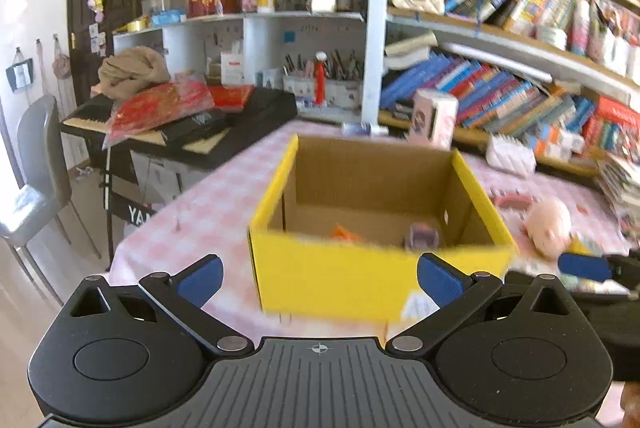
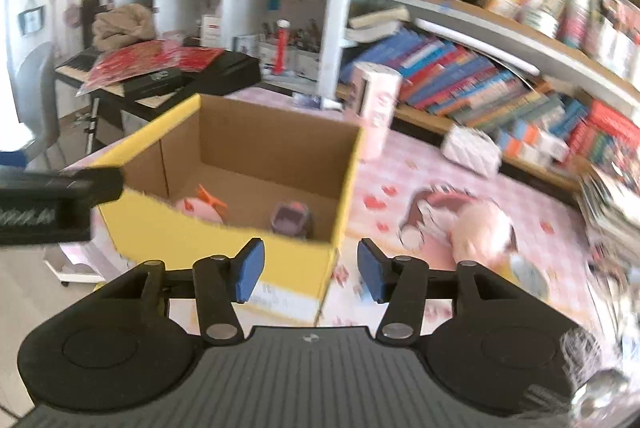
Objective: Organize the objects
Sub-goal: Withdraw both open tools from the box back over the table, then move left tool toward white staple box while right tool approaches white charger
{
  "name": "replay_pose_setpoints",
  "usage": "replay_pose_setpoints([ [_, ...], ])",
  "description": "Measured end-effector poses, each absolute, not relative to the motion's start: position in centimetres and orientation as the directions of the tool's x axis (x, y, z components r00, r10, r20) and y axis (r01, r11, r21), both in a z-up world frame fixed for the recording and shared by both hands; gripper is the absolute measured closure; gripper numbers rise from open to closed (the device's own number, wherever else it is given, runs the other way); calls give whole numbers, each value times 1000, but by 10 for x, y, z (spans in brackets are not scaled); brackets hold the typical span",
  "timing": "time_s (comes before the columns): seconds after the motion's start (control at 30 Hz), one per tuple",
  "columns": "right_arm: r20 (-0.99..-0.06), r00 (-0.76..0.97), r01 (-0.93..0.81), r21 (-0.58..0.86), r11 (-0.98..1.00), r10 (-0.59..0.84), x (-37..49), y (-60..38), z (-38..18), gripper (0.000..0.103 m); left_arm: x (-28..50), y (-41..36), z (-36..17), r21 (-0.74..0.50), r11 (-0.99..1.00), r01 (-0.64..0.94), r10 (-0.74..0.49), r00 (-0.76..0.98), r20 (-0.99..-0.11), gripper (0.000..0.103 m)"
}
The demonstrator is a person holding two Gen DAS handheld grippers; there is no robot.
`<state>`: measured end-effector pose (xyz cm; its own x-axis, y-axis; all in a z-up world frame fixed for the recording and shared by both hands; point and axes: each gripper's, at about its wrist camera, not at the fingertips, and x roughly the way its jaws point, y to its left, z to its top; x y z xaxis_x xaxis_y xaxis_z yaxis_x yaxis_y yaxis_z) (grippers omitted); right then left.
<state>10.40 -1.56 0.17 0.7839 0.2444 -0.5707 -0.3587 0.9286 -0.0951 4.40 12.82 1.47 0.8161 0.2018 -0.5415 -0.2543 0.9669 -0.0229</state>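
While both the left gripper (image 1: 320, 278) and right gripper (image 2: 311, 270) hang spread apart and empty before the yellow box (image 2: 224, 244) near the tabletop's front edge, the pink plush doll (image 2: 472, 228) lies right of it; blurred motion risks a misjudged grab.

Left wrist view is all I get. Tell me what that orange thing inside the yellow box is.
Observer: The right wrist view shows what looks like an orange bow on a pink plush toy. It lies on the floor of the yellow box, left of the purple object.
Operator: Report the right gripper. I see only one blue pad.
Observer: The right gripper has its jaws open with nothing between them, in front of the box's right front corner.
Operator: Describe the doll beside the box.
Observer: The doll lies on the pink tablecloth, right of the box and outside it. It is blurred, with a pinkish body.
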Motion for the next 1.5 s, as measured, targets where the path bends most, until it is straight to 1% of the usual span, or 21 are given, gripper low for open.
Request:
replay_pose_setpoints([
  [0.13, -586, 786, -298, -79, 951, 198, 80, -29, -6, 50, 25, 116, 5, -5, 973, -230, 185, 796, -577, 0],
  [0.2, -593, 786, -272, -76, 959, 176, 68, -36, -11, 47, 16, 109, 1, 0, 977, -215, 174, 790, -588, 0],
  [0.37, -618, 778, -199, -67, 978, 116, 39, -59, -24, 46, -3, 91, -8, 9, 985, -171, 141, 784, -604, 0],
  [0.57, -640, 767, -96, -63, 993, 33, 10, -90, -32, 43, -12, 66, -19, 6, 997, -83, 68, 772, -632, 0],
  [0.7, -648, 761, -17, -55, 998, -23, 1, -113, -33, 42, -10, 46, -17, 7, 1000, -17, 17, 777, -629, 0],
  [0.87, -652, 755, 49, -55, 997, -73, -1, -135, -32, 41, -4, 27, -18, 2, 999, 44, -33, 778, -627, 0],
  [1.2, -650, 749, 125, -57, 991, -132, 14, -170, -29, 40, 28, -7, -15, 0, 992, 129, -101, 774, -626, 0],
  [1.5, -658, 739, 134, -67, 989, -145, 45, -195, -30, 39, 59, -30, -16, -9, 992, 128, -105, 769, -630, 0],
])
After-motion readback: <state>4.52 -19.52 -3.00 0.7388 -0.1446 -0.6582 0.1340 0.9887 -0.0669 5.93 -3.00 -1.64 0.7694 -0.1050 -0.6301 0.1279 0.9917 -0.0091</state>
